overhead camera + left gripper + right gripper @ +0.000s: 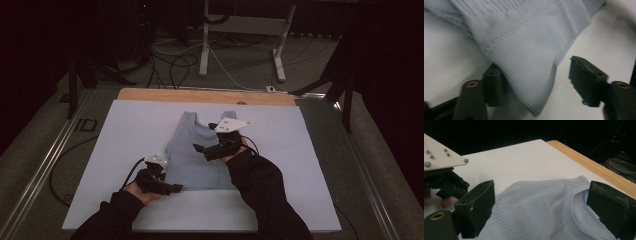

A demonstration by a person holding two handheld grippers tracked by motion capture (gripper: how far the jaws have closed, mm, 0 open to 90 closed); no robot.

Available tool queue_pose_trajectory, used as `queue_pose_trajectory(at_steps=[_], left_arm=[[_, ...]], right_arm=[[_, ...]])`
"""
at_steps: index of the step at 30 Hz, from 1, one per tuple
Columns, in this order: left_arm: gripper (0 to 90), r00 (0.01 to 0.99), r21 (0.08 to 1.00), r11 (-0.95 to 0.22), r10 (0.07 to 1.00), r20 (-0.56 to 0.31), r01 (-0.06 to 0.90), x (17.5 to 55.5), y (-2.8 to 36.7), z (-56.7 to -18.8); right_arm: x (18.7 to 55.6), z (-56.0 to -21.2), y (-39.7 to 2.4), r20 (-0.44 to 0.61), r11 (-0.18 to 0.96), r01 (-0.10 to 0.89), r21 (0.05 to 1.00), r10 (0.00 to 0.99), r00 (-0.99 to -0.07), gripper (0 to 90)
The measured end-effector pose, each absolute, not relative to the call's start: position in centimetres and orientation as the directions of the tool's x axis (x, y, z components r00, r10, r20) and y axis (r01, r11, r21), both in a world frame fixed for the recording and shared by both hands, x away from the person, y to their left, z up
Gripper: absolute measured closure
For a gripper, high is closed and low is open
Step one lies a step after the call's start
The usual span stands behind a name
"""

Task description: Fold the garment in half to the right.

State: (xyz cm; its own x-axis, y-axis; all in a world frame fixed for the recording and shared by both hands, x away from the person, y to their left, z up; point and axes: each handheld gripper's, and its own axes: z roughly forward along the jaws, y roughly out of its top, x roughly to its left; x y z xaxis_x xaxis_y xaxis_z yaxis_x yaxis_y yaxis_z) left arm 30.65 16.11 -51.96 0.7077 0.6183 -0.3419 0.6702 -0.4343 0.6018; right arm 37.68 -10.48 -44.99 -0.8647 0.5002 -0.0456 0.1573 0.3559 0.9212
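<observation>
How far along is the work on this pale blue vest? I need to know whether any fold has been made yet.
Done: the vest lies spread flat on the white sheet. In hand: the left gripper has a hem corner between its open jaws, one jaw against the cloth; the right gripper straddles the neckline, open. Left: no fold shows, so gripping, lifting and folding appear to remain.

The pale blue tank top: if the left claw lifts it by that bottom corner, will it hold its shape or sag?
The tank top will probably sag: its ribbed knit corner already drapes in soft folds between the left claw. It looks thin and light, so it should lift easily. It may drag across the white board rather than slide off cleanly.
</observation>
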Motion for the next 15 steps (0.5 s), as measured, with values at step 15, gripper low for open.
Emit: queue_pose_trajectory(at_steps=[15], left_arm=[[69.4, 0.666, 0.572, -0.428, 0.680, -0.306, 0.700, 30.7, 15.0, -51.7]], right_arm=[[38.4, -45.5, -9.7, -0.031, 0.358, 0.181, 0.916, 0.512, -0.859, 8.4]])
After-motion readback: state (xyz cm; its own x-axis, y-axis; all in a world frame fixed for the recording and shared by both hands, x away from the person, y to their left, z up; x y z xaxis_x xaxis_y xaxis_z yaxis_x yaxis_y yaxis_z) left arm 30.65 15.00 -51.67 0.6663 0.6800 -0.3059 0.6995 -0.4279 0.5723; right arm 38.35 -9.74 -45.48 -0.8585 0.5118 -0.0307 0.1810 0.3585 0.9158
